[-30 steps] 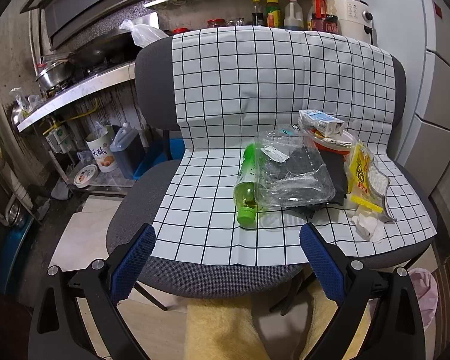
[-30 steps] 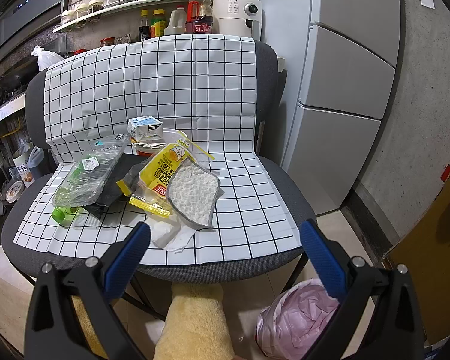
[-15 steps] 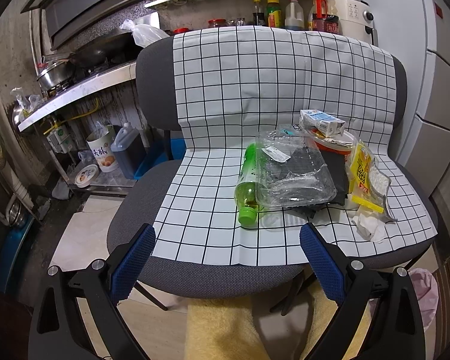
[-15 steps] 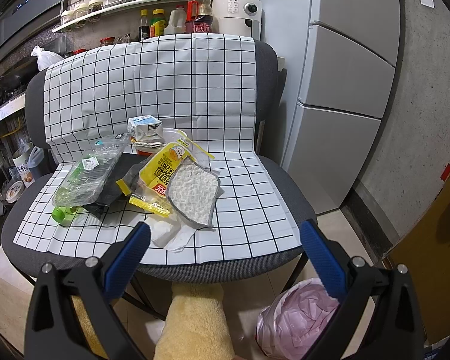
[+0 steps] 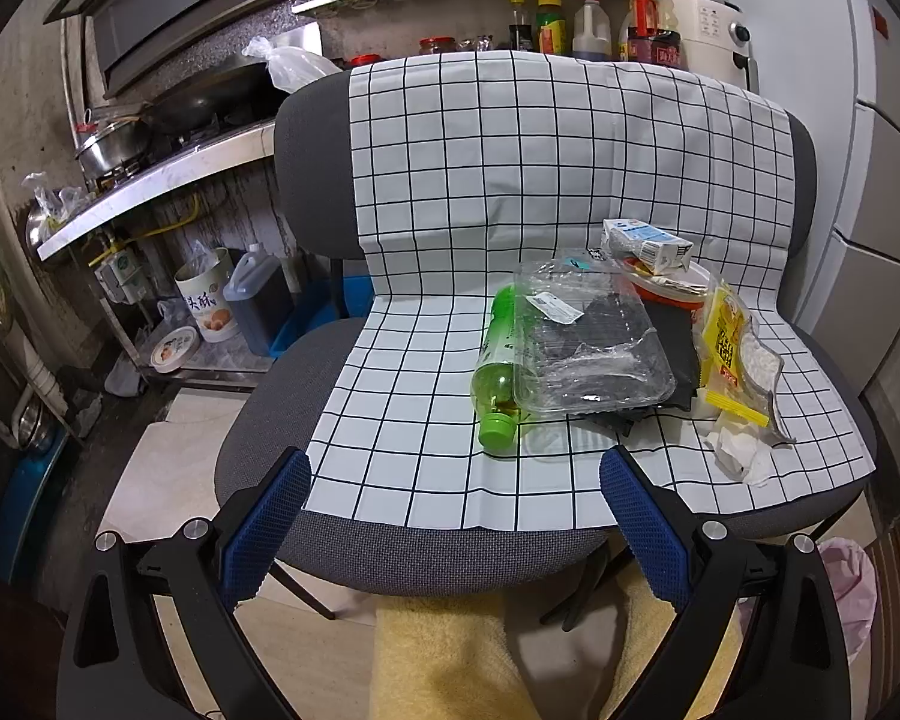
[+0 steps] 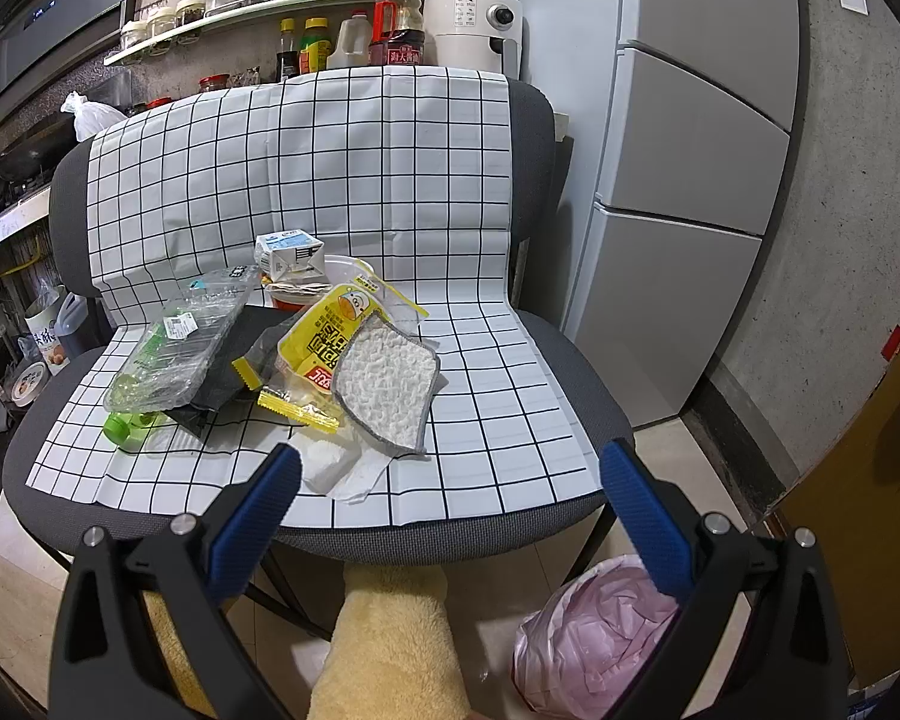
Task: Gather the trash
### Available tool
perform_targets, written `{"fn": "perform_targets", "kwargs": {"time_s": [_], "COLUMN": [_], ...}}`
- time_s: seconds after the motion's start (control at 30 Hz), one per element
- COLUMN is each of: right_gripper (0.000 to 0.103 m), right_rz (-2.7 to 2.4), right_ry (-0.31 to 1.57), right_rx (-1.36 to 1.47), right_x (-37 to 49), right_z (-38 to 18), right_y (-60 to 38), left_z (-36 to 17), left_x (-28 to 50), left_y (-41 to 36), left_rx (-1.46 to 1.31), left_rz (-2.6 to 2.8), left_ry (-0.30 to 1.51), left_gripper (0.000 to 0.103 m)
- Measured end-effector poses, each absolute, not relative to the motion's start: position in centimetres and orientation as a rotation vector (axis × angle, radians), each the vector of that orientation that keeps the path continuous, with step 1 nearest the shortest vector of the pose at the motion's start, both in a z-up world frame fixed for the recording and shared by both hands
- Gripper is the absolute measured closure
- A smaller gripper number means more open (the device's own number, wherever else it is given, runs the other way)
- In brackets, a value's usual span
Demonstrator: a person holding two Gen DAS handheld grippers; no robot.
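Trash lies on a grey seat under a white checked cloth: a green bottle, a clear plastic tray, a small milk carton, a red-rimmed bowl, a yellow packet, a grey-edged white cloth and crumpled tissue. My left gripper is open and empty, in front of the seat edge near the bottle. My right gripper is open and empty, in front of the tissue.
A pink bag-lined bin stands on the floor at the lower right. A fridge is to the right, a kitchen counter with pots to the left. Tins and a jug stand under the counter.
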State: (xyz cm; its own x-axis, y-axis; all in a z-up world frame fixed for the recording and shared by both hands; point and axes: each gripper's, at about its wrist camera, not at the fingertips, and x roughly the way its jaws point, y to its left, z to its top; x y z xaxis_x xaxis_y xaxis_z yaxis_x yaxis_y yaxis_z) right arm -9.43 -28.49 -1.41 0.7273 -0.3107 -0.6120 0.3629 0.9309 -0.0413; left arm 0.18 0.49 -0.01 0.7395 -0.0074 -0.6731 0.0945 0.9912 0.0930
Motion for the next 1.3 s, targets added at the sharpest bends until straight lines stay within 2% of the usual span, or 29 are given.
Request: {"fn": "perform_targets", "kwargs": {"time_s": [1.3], "right_gripper": [0.006], "right_rz": [-0.373], "right_ry": [0.658], "right_rx": [0.087], "right_x": [-9.18], "right_z": [-1.30], "right_y": [-28.39], "left_z": [-0.07], "left_x": [0.38], "left_y": [0.99], "left_rx": [0.120], "left_rz": [-0.050], "left_ry": [0.740], "left_gripper": [0.007]}}
